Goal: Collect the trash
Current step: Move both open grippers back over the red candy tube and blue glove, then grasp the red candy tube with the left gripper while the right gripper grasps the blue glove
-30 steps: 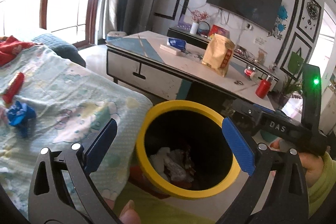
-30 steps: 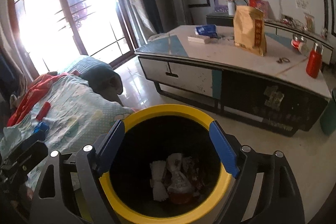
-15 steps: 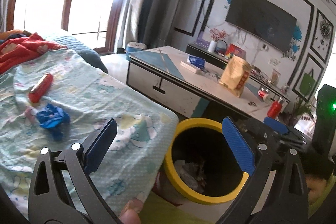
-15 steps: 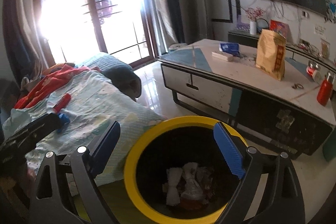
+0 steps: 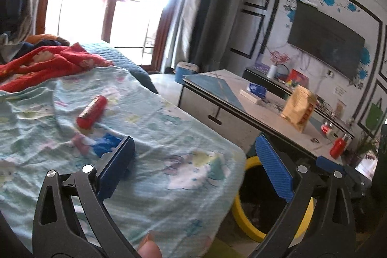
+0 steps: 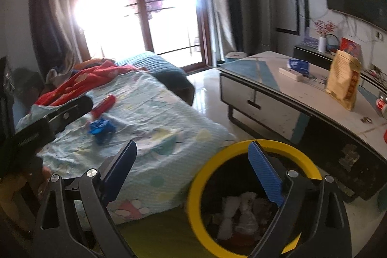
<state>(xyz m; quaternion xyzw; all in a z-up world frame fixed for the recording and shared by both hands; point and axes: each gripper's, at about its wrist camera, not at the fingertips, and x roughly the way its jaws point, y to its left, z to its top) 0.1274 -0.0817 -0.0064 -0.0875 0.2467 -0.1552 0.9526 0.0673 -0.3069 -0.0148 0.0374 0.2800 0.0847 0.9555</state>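
Two scraps of trash lie on the bed, a blue wad (image 5: 106, 148) and a red tube (image 5: 92, 111); both claws are open and empty.

The wad is partly hidden behind the left claw (image 5: 191, 168), so loose sheet (image 5: 169, 137) could be pinched with it; the tube could be rolled away on the soft cover if nudged. The bin (image 6: 251, 200), already holding rubbish, stands just beside the bed under the right claw (image 6: 193, 175). A red blanket (image 5: 46, 62) lies further back; the desk (image 6: 302, 93) with its bag (image 6: 343, 79) stands well apart.
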